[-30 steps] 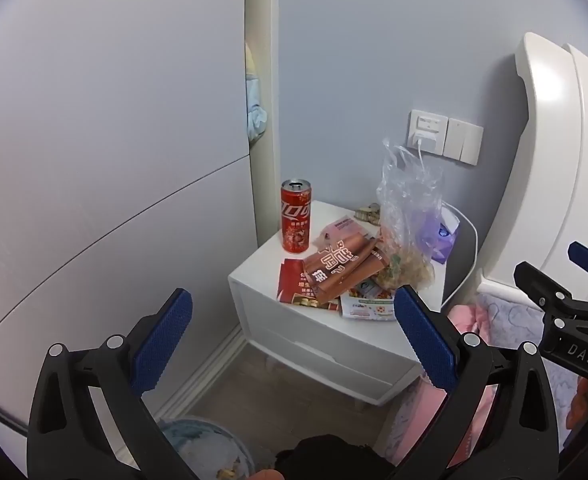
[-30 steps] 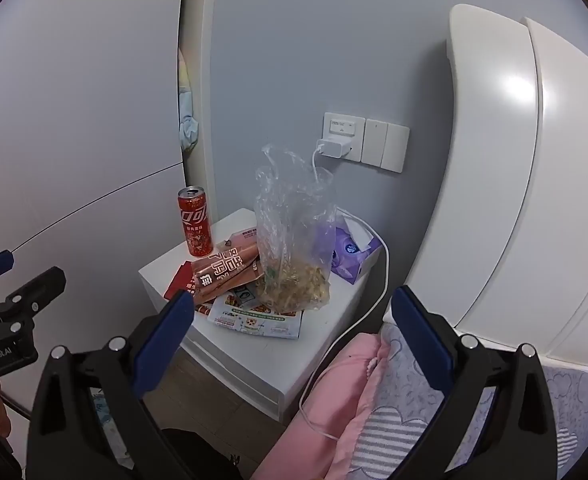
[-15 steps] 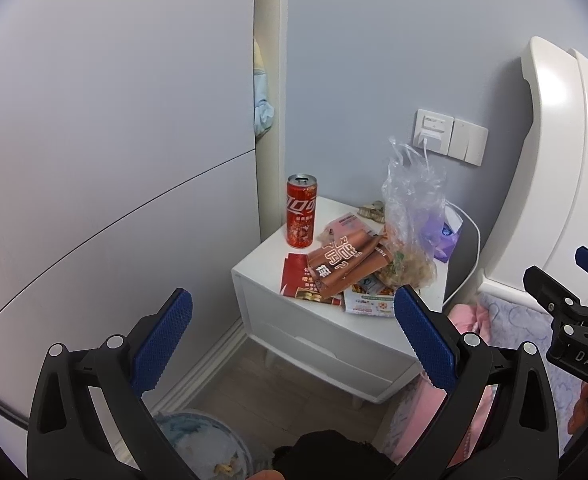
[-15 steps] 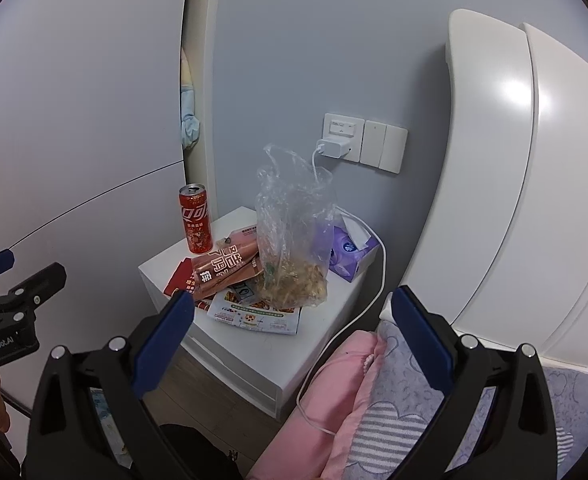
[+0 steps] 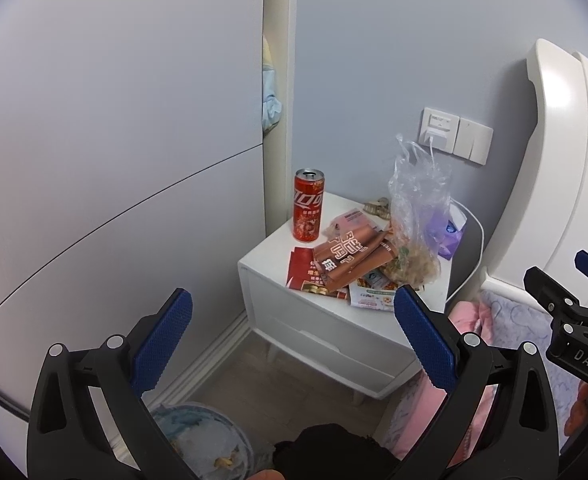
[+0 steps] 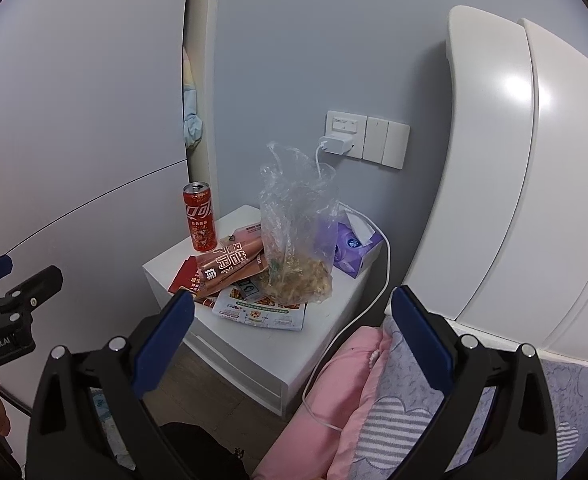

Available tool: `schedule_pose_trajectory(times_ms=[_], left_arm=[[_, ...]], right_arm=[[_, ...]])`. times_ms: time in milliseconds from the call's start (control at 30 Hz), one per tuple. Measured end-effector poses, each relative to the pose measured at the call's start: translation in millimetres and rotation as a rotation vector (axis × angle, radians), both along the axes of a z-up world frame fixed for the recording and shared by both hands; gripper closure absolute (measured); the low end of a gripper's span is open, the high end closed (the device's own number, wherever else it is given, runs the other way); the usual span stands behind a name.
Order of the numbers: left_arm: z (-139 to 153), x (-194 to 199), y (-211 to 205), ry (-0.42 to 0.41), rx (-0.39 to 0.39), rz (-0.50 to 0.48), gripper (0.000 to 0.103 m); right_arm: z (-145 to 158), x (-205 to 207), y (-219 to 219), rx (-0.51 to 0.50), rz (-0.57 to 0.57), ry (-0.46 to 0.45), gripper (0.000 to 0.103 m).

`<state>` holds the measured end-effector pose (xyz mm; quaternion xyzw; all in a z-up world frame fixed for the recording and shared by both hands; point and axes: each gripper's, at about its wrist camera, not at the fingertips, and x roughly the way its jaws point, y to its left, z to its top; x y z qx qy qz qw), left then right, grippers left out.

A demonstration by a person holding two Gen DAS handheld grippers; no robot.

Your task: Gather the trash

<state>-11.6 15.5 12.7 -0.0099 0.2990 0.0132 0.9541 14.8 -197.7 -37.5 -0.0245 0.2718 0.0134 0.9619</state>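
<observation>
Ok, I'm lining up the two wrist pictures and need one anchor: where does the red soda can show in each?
Left wrist: the red soda can stands upright at the centre, on the far left corner of the white nightstand.
Right wrist: the can stands left of centre, on the same corner of the nightstand.
Shared landmark: the clear plastic bag standing to the can's right in both.
</observation>
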Motion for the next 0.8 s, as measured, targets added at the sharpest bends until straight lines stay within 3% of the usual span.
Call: schedule_pose_trajectory(times_ms=[233, 400, 667, 800], left_arm=[[-4.7, -2.6, 2.9, -0.026, 0.002, 0.015, 0.005], [-10.5, -3.4, 4.8, -0.011, -0.045, -0.024, 0.005], [-14.9, -4.4, -0.3, 0.000, -0.031, -0.043, 0.005], [-19.6, -2.0, 0.0, 0.018, -0.026, -0.034, 0.005]], right_arm=[[-0.6, 0.1, -0.2, -0.004, 0.000, -0.001, 0.007], [-2.2, -2.2, -3.3, -0.018, -0.010, -0.013, 0.007], [-6.6, -5.5, -1.2, -0.006, 0.017, -0.044, 0.007], [-15.6, 5.0, -2.8, 0.051, 0.109, 0.031, 0.007]])
